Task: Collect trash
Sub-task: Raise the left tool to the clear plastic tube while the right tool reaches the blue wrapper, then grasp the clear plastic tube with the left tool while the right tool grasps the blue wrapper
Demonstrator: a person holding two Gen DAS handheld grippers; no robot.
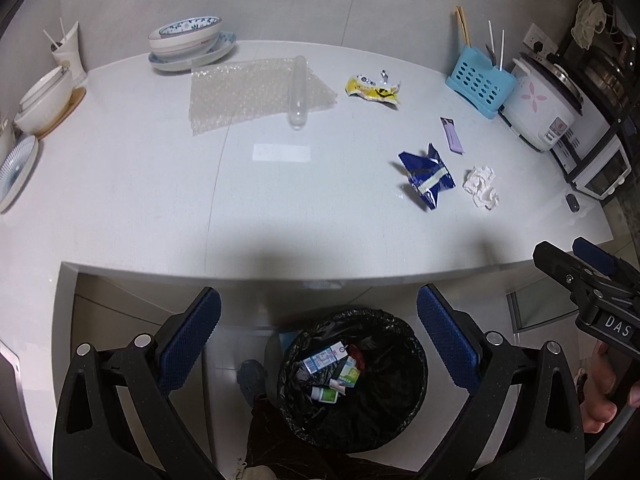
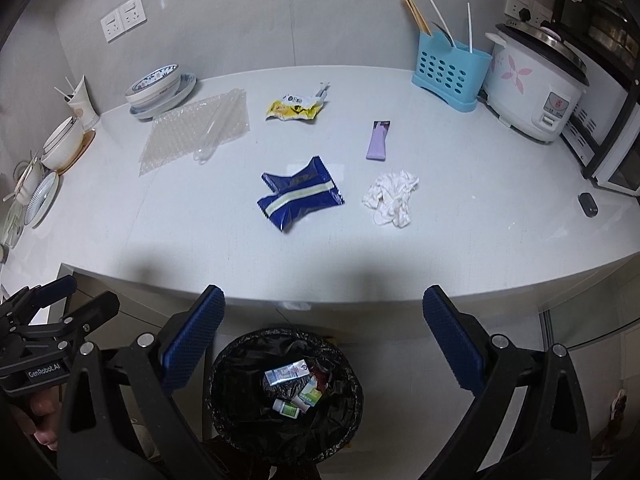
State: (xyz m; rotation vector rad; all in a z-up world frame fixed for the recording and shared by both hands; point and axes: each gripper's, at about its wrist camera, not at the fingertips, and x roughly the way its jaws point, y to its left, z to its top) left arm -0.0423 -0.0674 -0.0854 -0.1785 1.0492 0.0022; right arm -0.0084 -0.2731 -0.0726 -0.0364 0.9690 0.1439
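A black-lined trash bin (image 1: 352, 380) (image 2: 286, 390) stands on the floor below the counter's front edge and holds small boxes and a little bottle. On the white counter (image 2: 160, 236) lie a blue wrapper (image 2: 301, 198) (image 1: 427, 176), a crumpled white tissue (image 2: 392, 197) (image 1: 482, 186), a purple tube (image 2: 378, 141) (image 1: 452, 135), a yellow wrapper (image 2: 295, 109) (image 1: 374, 90) and bubble wrap (image 1: 256, 94) (image 2: 196, 132). My left gripper (image 1: 318, 344) is open above the bin, empty. My right gripper (image 2: 324, 344) is open too, also over the bin, holding nothing.
Stacked bowls (image 1: 188, 42) and plates sit at the back left. At the back right stand a blue utensil holder (image 2: 450, 74), a rice cooker (image 2: 532, 88) and a microwave. A small dark object (image 2: 588, 204) lies near the counter's right edge. A hand shows behind each gripper.
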